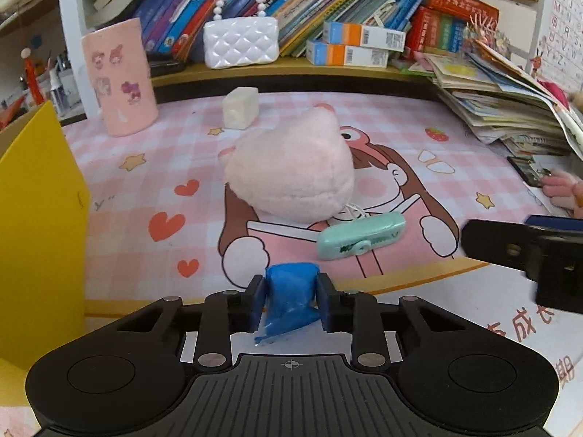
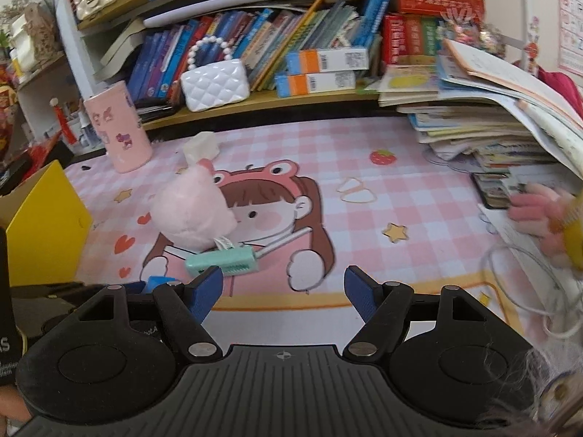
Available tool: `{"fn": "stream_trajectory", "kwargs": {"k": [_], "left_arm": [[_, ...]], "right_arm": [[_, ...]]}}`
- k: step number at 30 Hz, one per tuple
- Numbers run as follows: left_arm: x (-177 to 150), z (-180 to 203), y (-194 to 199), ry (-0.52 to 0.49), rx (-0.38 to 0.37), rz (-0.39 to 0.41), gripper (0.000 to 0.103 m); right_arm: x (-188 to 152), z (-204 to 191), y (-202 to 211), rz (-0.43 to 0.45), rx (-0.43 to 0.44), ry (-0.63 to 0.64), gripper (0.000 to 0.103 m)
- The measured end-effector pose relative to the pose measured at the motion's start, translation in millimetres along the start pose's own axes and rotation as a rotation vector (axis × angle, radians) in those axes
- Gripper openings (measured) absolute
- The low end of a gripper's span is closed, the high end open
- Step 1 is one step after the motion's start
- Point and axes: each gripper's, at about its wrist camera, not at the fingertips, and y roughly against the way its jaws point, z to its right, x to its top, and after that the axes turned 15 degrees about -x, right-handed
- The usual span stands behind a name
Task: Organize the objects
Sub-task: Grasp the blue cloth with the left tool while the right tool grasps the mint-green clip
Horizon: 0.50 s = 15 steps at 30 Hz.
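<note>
A desk was covered by a pink checked mat (image 1: 400,116) printed with a cartoon girl. The pink plush toy (image 1: 291,174) lay near the mat's middle and serves as the landmark here.

Just in front of the plush toy, nearest the cameras, the left gripper (image 1: 290,300) had its jaws narrowed onto a small blue packet (image 1: 289,295), the blue pads pressing both its sides.

A mint-green clip-like item (image 1: 360,240) lay touching the plush toy's near right edge, with a white cord running between them.

Behind the plush toy sat a cream-coloured block (image 1: 240,107); behind and to its left stood a pink cylinder with stickers (image 1: 118,80). Far left of the plush toy rose a yellow box wall (image 1: 40,218).

Right of the plush toy, the right gripper (image 2: 284,291) hovered over the mat's front border, jaws wide apart with nothing between them.

Further behind the plush toy, a shelf held a white quilted handbag (image 1: 240,42) and rows of books. A stack of booklets (image 1: 503,109) lay to its far right.
</note>
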Motion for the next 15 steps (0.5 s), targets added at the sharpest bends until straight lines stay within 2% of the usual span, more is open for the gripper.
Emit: {"fn": "stream_trajectory", "kwargs": {"k": [6, 9, 12, 15], "left_arm": [[-16, -12, 43, 0.075, 0.021, 0.022, 0.026], [-31, -17, 66, 0.13, 0.043, 0.008, 0.026], [-42, -18, 82, 0.166, 0.059, -0.001, 0.026], [-49, -15, 92, 0.197, 0.057, 0.003, 0.026]], "right_arm": [[5, -26, -27, -0.018, 0.061, 0.066, 0.074], [4, -43, -44, -0.034, 0.071, 0.103, 0.08], [3, -60, -56, -0.041, 0.073, 0.128, 0.08], [1, -70, -61, -0.01, 0.058, 0.147, 0.079]]}}
